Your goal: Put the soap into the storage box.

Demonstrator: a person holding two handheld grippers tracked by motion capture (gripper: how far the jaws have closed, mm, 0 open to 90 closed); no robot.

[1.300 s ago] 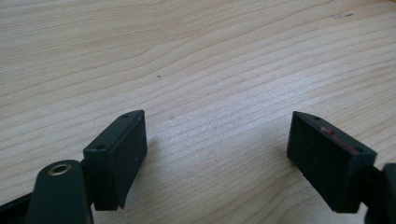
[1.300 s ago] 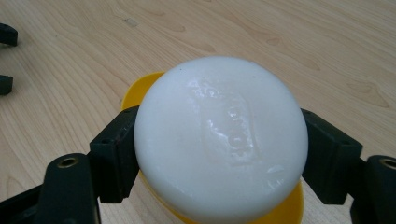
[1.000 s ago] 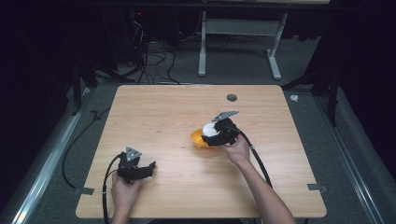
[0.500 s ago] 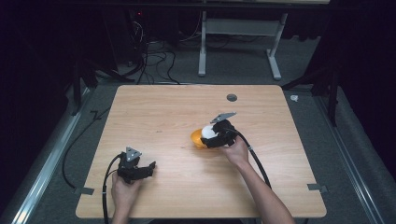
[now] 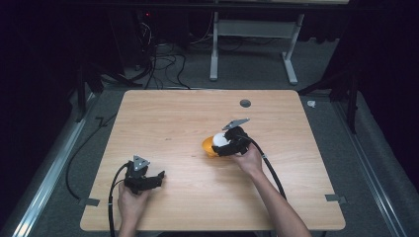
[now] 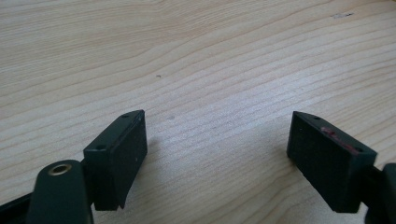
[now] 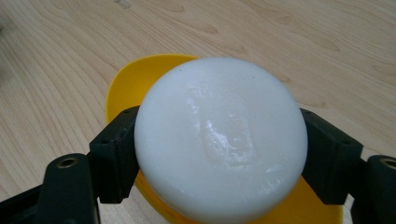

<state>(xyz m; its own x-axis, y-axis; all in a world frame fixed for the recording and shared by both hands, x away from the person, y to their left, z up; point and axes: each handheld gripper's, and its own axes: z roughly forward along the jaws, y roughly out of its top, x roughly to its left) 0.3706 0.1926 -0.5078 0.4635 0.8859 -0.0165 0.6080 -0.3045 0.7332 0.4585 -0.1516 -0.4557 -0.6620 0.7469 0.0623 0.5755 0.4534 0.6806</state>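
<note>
Presently the right gripper [image 7: 219, 154] is clamping a white round object [image 7: 220, 142], one black jaw pressing on each side of it. It is holding that piece directly over a yellow dish [image 7: 135, 81], whose rim is showing behind and beneath the white piece; whether the two are touching cannot be told. In the high view the right gripper [image 5: 228, 144] is sitting near the middle of the wooden table [image 5: 173, 113], slightly toward its right, with the white round object [image 5: 220, 140] and yellow dish [image 5: 207, 146] at its tip and the person's right hand [image 5: 248, 159] gripping it from behind.

The left gripper [image 6: 217, 154] is standing spread wide, its jaws well apart with bare wood grain between them. In the high view it [image 5: 157, 178] is resting low near the table's front left, well apart from the dish.
</note>
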